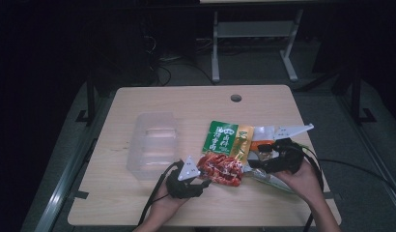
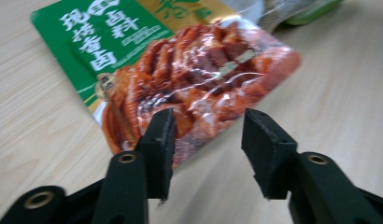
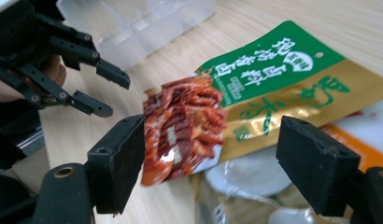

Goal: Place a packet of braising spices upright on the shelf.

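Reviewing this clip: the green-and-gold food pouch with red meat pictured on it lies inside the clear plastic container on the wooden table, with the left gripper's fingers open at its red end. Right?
Not quite. The green-and-gold food pouch lies on the bare wooden table, to the right of the clear plastic container, not inside it; the high view shows this. The left gripper does have its fingers open at the red end.

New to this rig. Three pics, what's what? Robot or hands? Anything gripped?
No robot: a person holds a two-jaw gripper in each hand. The high view looks down on the wooden table; the other two come from cameras riding on the grippers, looking along their black jaws. On the table lie a clear plastic box, a green-and-red food pouch and other packets under it beside the right gripper. The left gripper sits at the pouch's red end, jaws apart, not pinching it. The right gripper's jaws stand wide; nothing is gripped.
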A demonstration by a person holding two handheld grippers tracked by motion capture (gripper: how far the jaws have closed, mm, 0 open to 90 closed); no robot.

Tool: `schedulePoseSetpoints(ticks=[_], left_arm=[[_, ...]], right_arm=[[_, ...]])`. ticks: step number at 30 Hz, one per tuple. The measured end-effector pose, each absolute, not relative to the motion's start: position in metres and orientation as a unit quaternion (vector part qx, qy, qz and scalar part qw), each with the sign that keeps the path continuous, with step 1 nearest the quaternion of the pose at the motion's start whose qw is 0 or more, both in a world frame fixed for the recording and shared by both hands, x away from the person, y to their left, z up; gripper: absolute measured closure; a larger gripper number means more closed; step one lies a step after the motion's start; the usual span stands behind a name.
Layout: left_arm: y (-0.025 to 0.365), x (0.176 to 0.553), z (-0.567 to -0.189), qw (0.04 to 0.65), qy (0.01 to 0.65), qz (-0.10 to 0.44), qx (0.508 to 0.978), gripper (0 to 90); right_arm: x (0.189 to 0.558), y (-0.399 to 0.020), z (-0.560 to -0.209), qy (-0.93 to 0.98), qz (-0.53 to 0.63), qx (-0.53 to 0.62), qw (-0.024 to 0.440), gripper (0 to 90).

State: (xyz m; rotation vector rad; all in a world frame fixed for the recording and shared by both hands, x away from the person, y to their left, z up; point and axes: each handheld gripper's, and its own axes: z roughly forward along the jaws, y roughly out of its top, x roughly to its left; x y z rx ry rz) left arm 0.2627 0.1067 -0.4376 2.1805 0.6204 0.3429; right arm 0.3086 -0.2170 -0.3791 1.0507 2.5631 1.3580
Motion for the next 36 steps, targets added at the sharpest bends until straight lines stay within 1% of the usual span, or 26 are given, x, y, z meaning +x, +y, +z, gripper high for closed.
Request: schedulePoseSetpoints(ticks=[2, 4, 5, 6, 11, 14, 15, 19, 22, 27, 28, 36], left_arm=[[0.106, 0.265, -0.439, 0.411, 0.253, 0.138, 0.865, 58.2], [0.104, 0.269, -0.44, 0.405, 0.261, 0.135, 0.866, 59.2], [0.101, 0.271, -0.44, 0.396, 0.257, 0.133, 0.872, 59.7], [0.1, 0.271, -0.44, 0.391, 0.251, 0.14, 0.874, 60.6], [0.095, 0.274, -0.441, 0.378, 0.255, 0.149, 0.877, 71.0], [0.093, 0.277, -0.443, 0.367, 0.257, 0.157, 0.88, 75.4], [0.093, 0.279, -0.446, 0.361, 0.26, 0.156, 0.882, 76.6], [0.091, 0.281, -0.449, 0.346, 0.262, 0.165, 0.886, 78.4], [0.089, 0.281, -0.452, 0.337, 0.261, 0.169, 0.889, 78.5], [0.087, 0.282, -0.456, 0.332, 0.265, 0.161, 0.891, 78.2], [0.087, 0.282, -0.456, 0.331, 0.265, 0.161, 0.891, 77.9], [0.087, 0.284, -0.457, 0.327, 0.269, 0.161, 0.891, 77.6]], right_arm=[[0.313, -0.216, -0.378, 0.832, 0.436, 0.341, 0.028, 23.6], [0.323, -0.213, -0.376, 0.832, 0.43, 0.35, 0.025, 25.4], [0.333, -0.212, -0.376, 0.832, 0.415, 0.367, 0.019, 26.9], [0.337, -0.211, -0.377, 0.831, 0.413, 0.372, 0.018, 27.4], [0.359, -0.207, -0.382, 0.832, 0.386, 0.398, 0.012, 27.8], [0.365, -0.206, -0.384, 0.83, 0.385, 0.404, 0.013, 28.9], [0.373, -0.205, -0.385, 0.83, 0.374, 0.414, 0.012, 28.2], [0.384, -0.203, -0.386, 0.828, 0.358, 0.432, 0.006, 29.1], [0.39, -0.203, -0.391, 0.823, 0.352, 0.446, 0.011, 30.2], [0.398, -0.207, -0.401, 0.818, 0.337, 0.465, 0.013, 30.4], [0.398, -0.207, -0.401, 0.813, 0.336, 0.475, 0.007, 31.0], [0.407, -0.207, -0.408, 0.809, 0.331, 0.486, 0.003, 33.4]])
